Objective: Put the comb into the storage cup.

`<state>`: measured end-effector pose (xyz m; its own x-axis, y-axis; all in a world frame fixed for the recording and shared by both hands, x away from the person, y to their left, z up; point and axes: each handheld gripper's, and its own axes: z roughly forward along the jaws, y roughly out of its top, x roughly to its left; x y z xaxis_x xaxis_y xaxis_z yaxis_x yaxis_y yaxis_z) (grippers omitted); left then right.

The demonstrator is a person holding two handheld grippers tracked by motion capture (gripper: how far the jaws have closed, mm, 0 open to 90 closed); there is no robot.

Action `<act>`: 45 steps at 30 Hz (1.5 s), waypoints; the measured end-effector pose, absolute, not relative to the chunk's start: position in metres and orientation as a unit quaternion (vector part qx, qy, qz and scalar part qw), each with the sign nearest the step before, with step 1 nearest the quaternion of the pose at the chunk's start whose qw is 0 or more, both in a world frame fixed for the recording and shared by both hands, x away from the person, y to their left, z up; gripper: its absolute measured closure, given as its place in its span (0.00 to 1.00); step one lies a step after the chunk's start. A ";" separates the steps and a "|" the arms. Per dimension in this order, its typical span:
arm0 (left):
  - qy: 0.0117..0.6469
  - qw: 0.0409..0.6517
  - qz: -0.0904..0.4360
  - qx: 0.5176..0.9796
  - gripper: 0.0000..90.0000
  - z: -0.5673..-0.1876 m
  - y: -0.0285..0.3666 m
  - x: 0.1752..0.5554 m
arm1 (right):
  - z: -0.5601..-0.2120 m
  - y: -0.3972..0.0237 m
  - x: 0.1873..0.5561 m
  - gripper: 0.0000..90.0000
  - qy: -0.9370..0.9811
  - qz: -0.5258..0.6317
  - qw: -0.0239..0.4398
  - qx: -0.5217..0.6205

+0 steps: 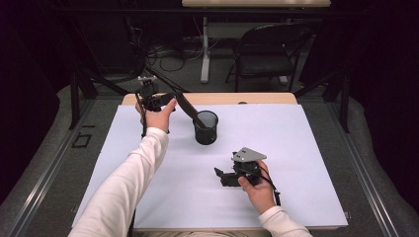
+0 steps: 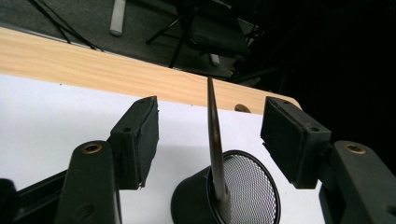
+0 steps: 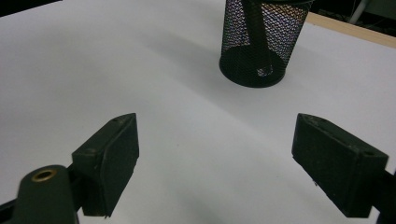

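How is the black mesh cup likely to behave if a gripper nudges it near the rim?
The mesh cup looks light, being see-through wire mesh, so it would probably slide on the smooth white sheet. It may also tip: the long dark tool leans over its rim toward the left gripper, adding off-centre weight.

Left arm stretches to the upper left of the high view, left gripper (image 1: 170, 98) jaws apart; right gripper (image 1: 222, 177) sits lower centre, jaws spread wide.
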<state>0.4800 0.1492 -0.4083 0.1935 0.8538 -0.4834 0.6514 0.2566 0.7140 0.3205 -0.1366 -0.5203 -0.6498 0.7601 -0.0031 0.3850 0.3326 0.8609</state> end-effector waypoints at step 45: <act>0.475 0.452 0.161 0.737 0.35 -0.395 0.184 0.430 | -0.522 -0.134 0.321 0.16 0.792 0.447 0.207 0.362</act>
<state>0.4298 0.1844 -0.3949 0.4963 0.8467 -0.1918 0.5549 -0.1395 0.8201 0.3208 -0.1339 -0.5223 -0.6523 0.7579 -0.0047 0.3876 0.3388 0.8573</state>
